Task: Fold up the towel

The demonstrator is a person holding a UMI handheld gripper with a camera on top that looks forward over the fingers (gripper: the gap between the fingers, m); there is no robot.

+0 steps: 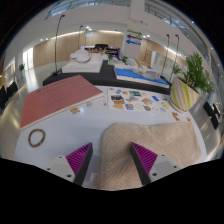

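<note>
While the gripper is hovering with its fingers spread apart, the beige towel is lying on the white table between and ahead of them, a reddish board sitting beyond the towel in an open, bright room.

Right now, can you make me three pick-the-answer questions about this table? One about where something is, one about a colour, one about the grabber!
1. Where is the towel?
A. between and just ahead of the fingers
B. on the floor
C. on the red board

2. What colour is the board?
A. green
B. red
C. black

3. How is the gripper?
A. shut on the tape roll
B. shut on the towel
C. open

Answers: 1 A, the beige towel lies between the pads. 2 B, it looks reddish. 3 C, the fingers stand apart.
</note>
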